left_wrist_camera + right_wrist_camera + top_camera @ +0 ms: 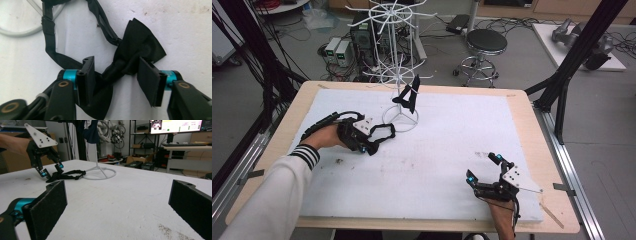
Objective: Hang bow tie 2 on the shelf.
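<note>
A black bow tie (140, 42) with a looped strap (384, 131) lies on the white mat (437, 150), left of centre. My left gripper (116, 62) is lowered over it, one jaw on each side of the knot. The left pad (86, 80) touches the fabric, but a gap remains on the right, so the jaws stand open. From the right gripper view, the left gripper (51, 171) sits over the bow tie (67, 175). A second black bow tie (409, 97) hangs on the white wire rack (399, 65). My right gripper (484, 167) rests wide open and holds nothing at the front right.
The rack's ring base (401, 120) stands on the mat just right of the left gripper. The mat covers a wooden table (532, 130). Behind the table are a stool (486, 42), cables and computer boxes. A black frame post (572, 65) rises at the right.
</note>
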